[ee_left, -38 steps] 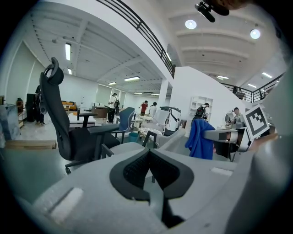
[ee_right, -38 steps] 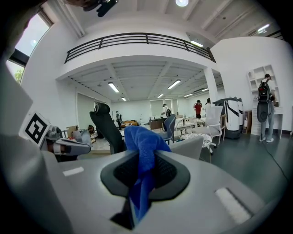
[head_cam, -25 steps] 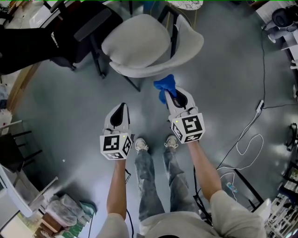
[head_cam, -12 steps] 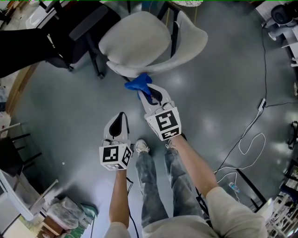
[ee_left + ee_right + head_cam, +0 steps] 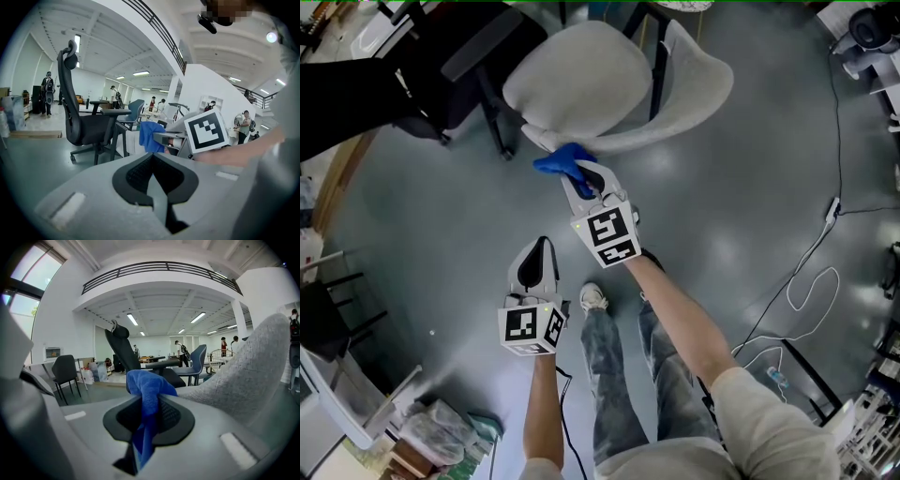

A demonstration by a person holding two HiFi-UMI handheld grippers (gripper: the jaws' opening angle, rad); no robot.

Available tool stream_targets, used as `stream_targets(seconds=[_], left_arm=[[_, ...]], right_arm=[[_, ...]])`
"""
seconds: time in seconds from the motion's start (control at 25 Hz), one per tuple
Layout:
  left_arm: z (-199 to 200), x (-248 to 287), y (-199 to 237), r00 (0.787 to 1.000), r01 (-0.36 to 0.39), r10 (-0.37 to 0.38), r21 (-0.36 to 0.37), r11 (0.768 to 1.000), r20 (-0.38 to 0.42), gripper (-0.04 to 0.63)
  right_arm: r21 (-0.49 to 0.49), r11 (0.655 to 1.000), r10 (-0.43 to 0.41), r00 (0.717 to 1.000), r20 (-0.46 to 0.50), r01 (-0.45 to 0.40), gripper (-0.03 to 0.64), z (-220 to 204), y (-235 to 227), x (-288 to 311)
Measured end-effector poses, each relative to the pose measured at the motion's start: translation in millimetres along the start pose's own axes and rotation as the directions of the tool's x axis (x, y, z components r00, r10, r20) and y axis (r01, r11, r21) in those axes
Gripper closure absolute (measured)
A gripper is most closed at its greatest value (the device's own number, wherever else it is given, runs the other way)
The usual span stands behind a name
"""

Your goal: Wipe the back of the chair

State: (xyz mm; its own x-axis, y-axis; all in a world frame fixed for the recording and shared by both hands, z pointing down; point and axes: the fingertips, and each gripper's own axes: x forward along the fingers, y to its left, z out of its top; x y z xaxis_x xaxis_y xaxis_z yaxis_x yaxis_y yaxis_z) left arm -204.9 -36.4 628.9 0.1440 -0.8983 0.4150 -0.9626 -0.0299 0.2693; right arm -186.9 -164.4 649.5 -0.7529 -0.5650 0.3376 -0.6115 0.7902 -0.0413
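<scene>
As the head view shows it, my right gripper (image 5: 579,176) has the blue cloth (image 5: 561,159) at the near edge of the grey chair back (image 5: 694,98). My left gripper (image 5: 541,248) hangs behind it, apart from the chair.

Left gripper view: fingers together, nothing between, cloth ahead.

Right gripper view: fingers clamped on the cloth, chair back just right of them.

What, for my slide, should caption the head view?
Right gripper holds blue cloth at grey chair's back; left gripper shut, empty.
</scene>
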Motion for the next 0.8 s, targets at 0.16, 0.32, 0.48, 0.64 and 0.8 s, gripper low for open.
stream_targets(seconds=[0.16, 0.32, 0.48, 0.64, 0.8], left_arm=[[-2, 0, 9, 1.000, -0.006, 0.006, 0.001, 1.000, -0.007, 0.591], [-5, 3, 5, 1.000, 0.002, -0.002, 0.007, 1.000, -0.018, 0.591], [-5, 5, 0, 1.000, 0.010, -0.010, 0.010, 1.000, -0.018, 0.591], [-5, 9, -14, 1.000, 0.024, -0.023, 0.013, 1.000, -0.017, 0.591], [-3, 14, -27, 0.999, 0.038, -0.037, 0.021, 0.999, -0.015, 0.591]], right_arm=[[0.010, 0.999, -0.035, 0.999, -0.010, 0.035, 0.571, -5, -12, 6], [0.019, 0.997, -0.076, 0.997, -0.015, 0.076, 0.571, -6, -27, 1], [0.021, 0.995, -0.092, 0.996, -0.013, 0.093, 0.571, -6, -34, -8], [0.021, 0.993, -0.111, 0.993, -0.024, 0.112, 0.571, -12, -48, -27], [0.017, 0.991, -0.132, 0.991, -0.016, 0.133, 0.571, -11, -63, -44]])
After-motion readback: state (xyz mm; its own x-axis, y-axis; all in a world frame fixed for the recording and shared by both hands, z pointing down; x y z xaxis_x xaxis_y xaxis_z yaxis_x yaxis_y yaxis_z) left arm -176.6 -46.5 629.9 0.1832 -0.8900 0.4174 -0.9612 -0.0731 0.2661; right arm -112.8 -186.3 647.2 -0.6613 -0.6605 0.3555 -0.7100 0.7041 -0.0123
